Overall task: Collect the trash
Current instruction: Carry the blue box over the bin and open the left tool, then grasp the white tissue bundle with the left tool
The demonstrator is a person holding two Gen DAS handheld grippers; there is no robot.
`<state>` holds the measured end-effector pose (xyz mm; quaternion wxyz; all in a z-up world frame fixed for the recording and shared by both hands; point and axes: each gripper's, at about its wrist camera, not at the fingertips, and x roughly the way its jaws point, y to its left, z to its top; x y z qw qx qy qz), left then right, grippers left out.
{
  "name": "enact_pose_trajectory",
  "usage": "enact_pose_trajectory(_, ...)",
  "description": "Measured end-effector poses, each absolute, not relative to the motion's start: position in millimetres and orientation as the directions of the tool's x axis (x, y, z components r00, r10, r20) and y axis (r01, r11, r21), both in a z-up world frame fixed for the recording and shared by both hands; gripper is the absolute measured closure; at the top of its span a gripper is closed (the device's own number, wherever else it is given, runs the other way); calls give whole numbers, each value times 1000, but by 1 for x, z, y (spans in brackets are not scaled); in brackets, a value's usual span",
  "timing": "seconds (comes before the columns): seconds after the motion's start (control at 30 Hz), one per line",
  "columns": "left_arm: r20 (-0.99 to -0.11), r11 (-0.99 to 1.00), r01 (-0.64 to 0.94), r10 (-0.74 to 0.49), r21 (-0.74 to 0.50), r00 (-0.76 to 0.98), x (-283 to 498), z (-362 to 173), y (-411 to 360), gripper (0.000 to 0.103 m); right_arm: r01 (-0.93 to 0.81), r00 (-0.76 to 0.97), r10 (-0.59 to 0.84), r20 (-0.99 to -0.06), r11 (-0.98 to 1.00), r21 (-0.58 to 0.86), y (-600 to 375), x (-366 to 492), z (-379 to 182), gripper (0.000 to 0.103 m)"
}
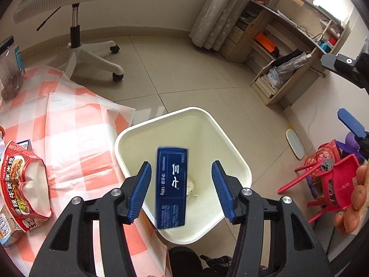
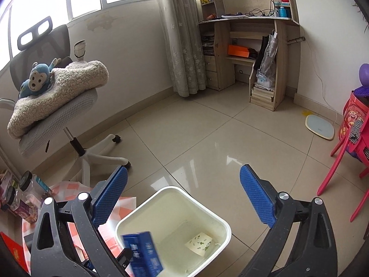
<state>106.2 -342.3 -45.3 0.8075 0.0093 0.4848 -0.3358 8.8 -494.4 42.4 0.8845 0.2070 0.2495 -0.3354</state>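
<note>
A dark blue box (image 1: 171,188) hangs blurred between my left gripper's open fingers, over the mouth of the white trash bin (image 1: 239,159); nothing touches it. My left gripper (image 1: 182,190) is open, right above the bin. In the right wrist view the same box (image 2: 143,252) is at the bin's near rim, and a white wrapper (image 2: 199,243) lies on the bin's bottom. My right gripper (image 2: 184,198) is open and empty, higher up, above the bin (image 2: 221,221). A torn red noodle cup (image 1: 24,189) lies on the checked cloth at the left.
An orange-and-white checked cloth (image 1: 76,124) covers the table left of the bin. Jars (image 2: 30,196) stand on it. A swivel chair (image 2: 57,106) is behind, a red child's chair (image 1: 332,184) to the right, a wooden shelf unit (image 2: 253,46) at the far wall.
</note>
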Motion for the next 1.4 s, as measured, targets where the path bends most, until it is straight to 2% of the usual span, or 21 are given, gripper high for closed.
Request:
enact_pose_trajectory(0.2,-779,798,564,-486,-211,396,97,-31,-325,34,692,648,-491,-582,699,180,-488,14,42,7)
enact_pose_trajectory(0.47,-719,849,522,-416,-87,557,96,-6,-278,15,639,660,-495,-566,765,77,-448,31,41,7)
enact_pose_trajectory(0.73,-635,922,388,-293,11,715,103,13,-221,10,587,691,-520,-502,809,-30,-397,45,40,7)
enact_pose_trajectory(1.0,-588,966,259,-193,28,785,116,19,-170,7,519,713,-537,-451,836,-176,-342,62,32,7)
enact_pose_trajectory(1.4,-709,989,95,13,113,705,175,-18,-93,7,402,728,-414,-546,904,-149,-282,108,15,7)
